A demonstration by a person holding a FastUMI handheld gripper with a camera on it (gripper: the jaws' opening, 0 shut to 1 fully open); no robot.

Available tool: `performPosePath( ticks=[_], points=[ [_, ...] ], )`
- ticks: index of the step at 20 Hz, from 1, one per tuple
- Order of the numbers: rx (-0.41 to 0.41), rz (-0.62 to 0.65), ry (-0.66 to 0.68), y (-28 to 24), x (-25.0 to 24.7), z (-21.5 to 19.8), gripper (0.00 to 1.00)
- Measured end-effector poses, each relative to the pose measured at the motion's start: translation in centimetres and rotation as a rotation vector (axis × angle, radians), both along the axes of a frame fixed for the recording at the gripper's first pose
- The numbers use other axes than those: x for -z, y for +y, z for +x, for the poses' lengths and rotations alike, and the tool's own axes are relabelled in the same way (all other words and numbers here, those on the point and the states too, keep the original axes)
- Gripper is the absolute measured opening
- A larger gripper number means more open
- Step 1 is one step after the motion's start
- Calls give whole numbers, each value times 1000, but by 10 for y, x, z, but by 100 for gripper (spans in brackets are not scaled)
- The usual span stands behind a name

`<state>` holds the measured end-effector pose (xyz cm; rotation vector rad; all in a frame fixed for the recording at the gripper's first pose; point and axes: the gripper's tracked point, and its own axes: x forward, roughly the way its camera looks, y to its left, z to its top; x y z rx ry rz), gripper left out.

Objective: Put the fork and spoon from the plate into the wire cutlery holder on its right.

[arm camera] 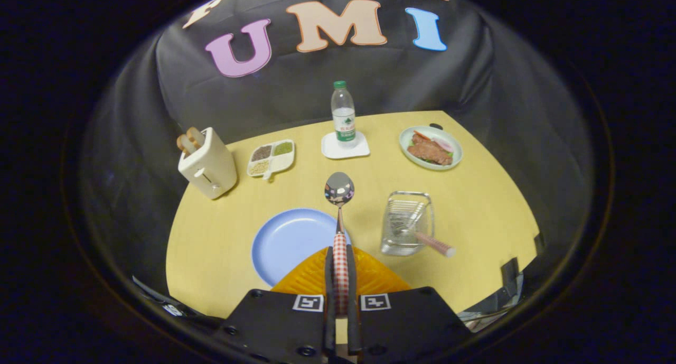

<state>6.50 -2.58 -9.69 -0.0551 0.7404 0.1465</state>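
The steel spoon with the red-checked handle (339, 216) is clamped between the fingers of the gripper (340, 279), held above the round blue plate (288, 242) — light and stiff, probably slippery, so it's best gripped mid-handle. The fork (422, 234) is already lodged in the wire cutlery holder (406, 224).

Claw-mounted fisheye, high above table (475, 205).

Bottle (343, 114) label – print too small to read – no other text legible.
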Motion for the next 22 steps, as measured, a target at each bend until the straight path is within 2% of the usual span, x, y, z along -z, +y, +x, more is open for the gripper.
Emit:
performPosePath(
  ticks=[3, 7, 11, 15, 18, 22],
  points=[
    [-1, -54, 16, -28, -22, 12, 12],
    [-25, -143, 139, -61, -26, 14, 11],
    [-56, -205, 306, -75, -10, 9, 12],
    [-102, -285, 411, -79, 8, 15, 12],
    [-93, -271, 501, -77, 25, 20, 12],
    [-93, -314, 575, -86, 46, 29, 12]
  ],
)
